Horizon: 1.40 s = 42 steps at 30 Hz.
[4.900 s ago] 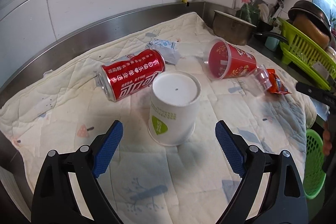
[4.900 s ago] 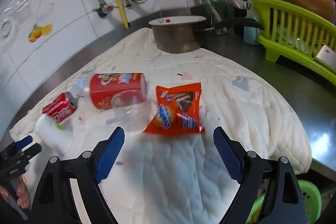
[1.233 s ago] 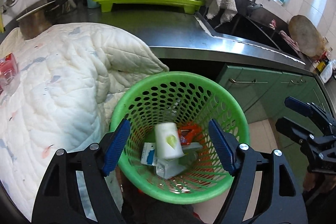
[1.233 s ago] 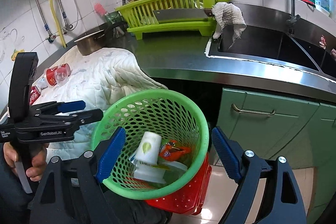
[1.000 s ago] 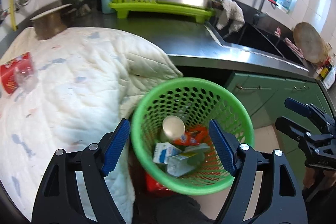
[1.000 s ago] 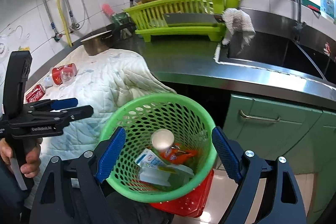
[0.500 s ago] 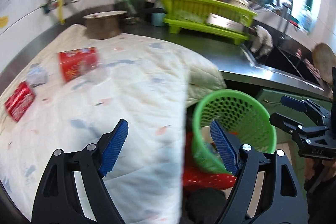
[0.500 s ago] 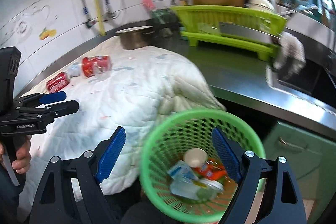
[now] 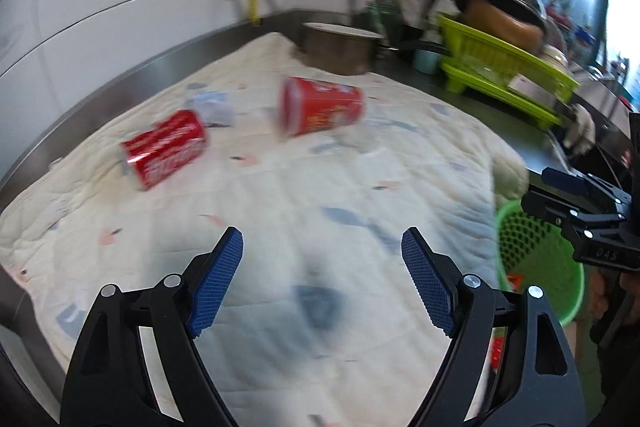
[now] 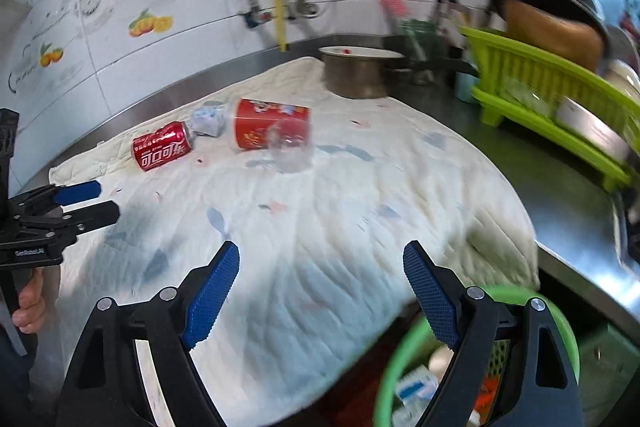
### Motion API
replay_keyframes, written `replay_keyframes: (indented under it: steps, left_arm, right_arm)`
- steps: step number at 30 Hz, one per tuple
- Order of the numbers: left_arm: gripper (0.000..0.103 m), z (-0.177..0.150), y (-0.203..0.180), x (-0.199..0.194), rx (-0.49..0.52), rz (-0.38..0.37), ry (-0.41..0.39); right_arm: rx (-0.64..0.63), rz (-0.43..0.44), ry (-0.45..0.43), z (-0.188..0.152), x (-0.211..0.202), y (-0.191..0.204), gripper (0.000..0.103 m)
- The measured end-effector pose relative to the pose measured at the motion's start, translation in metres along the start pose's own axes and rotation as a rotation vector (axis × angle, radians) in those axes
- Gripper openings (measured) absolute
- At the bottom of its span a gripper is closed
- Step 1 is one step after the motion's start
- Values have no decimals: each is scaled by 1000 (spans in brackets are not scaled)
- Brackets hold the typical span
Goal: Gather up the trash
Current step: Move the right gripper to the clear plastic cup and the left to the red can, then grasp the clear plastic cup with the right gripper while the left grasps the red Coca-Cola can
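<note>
A red cola can [image 9: 164, 147] [image 10: 162, 146] lies on its side on the quilted cloth [image 9: 320, 195], far from both grippers. Beside it are a crumpled wrapper [image 9: 212, 105] [image 10: 208, 117] and a tipped red cup [image 9: 320, 105] [image 10: 270, 129] with a clear plastic cup [image 10: 290, 147] at its mouth. My left gripper [image 9: 322, 247] hangs over bare cloth, its jaws opening with nothing between them. My right gripper [image 10: 322, 255] is open and empty above the cloth's near edge. The green basket [image 9: 536, 259] [image 10: 400, 359] holds a carton [image 10: 412, 387] and other trash.
A metal pot [image 9: 340, 47] [image 10: 356, 71] stands at the cloth's far corner. A green dish rack [image 9: 500, 71] [image 10: 552, 95] sits on the steel counter [image 10: 560, 195] to the right. A red basket [image 9: 496, 351] is under the green one. The wall is tiled.
Both grippers swung left from over the green basket to the cloth. The white cup and orange snack bag, once on the cloth, went into the basket. The left jaws widened slightly.
</note>
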<state>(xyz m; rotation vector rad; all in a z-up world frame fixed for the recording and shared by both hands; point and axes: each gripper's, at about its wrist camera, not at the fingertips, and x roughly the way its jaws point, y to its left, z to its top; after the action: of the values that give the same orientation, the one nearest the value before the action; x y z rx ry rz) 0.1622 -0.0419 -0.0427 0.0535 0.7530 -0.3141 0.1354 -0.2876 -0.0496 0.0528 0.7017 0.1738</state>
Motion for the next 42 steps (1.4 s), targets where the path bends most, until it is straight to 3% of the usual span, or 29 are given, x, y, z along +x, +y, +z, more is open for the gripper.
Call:
replay_keyframes:
  steps: [13,27,36,42]
  left_arm:
    - [87,13,102,16,-121,138,-9]
    - [89,25,159,50,-156,222,13]
    - [92,46,178,80,-107,207,33]
    - [93,60,183,101,-40,150,62]
  right_arm:
    - [-46,33,37,63,102,28,81]
    - [-55,10,117,88,189,32,78]
    - [-47,16,144,94,214,31,67]
    - [-43,16,146,95,221,31,61]
